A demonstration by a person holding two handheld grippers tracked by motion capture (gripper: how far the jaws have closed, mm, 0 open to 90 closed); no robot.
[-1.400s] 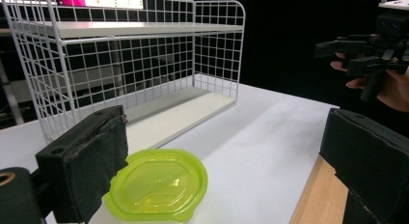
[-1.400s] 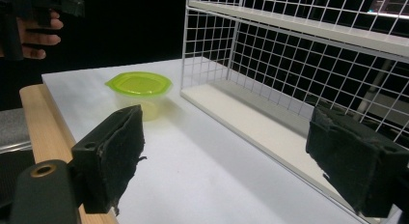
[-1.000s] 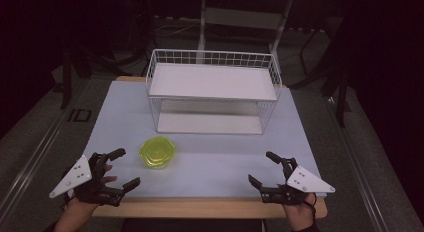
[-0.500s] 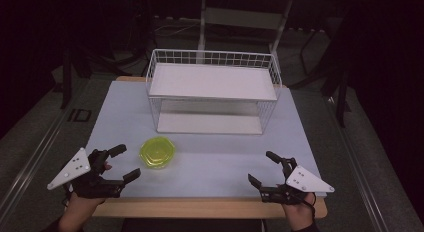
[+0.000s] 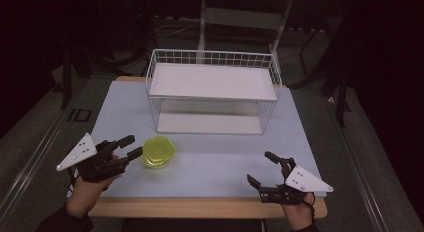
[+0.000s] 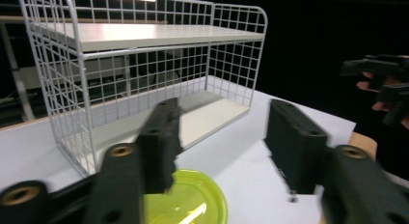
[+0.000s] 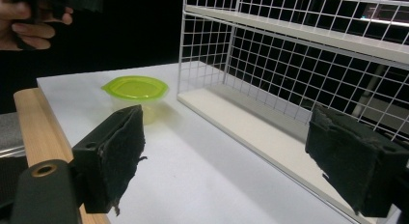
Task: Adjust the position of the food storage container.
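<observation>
- The left gripper [image 5: 131, 146] is at the near left of the table [image 5: 210, 162], held up in a person's hand.
- Its jaws have just been closing, but there is a gap between them and nothing is in that gap, so they are open.
- The tips of the left gripper point to the right, at the yellow-green container [image 5: 158, 152].
- The yellow-green container sits on the table just to the right of those tips, and they do not touch it.
- In the left gripper view the yellow-green container [image 6: 185, 200] lies low down, under and between the two black jaws.
- It has a flat lid on top, and the lid is shut.
- The right gripper [image 5: 261, 167] is at the near right of the table, held in the other hand.
- Its jaws are wide open and hold nothing.
- In the right gripper view the yellow-green container [image 7: 136, 91] is far off to the left, well apart from the jaws.
- A white wire rack [image 5: 212, 92] stands at the far middle of the table.
- The rack has a top shelf and a bottom shelf.
- The container is near the rack's left front corner, but apart from it.
</observation>
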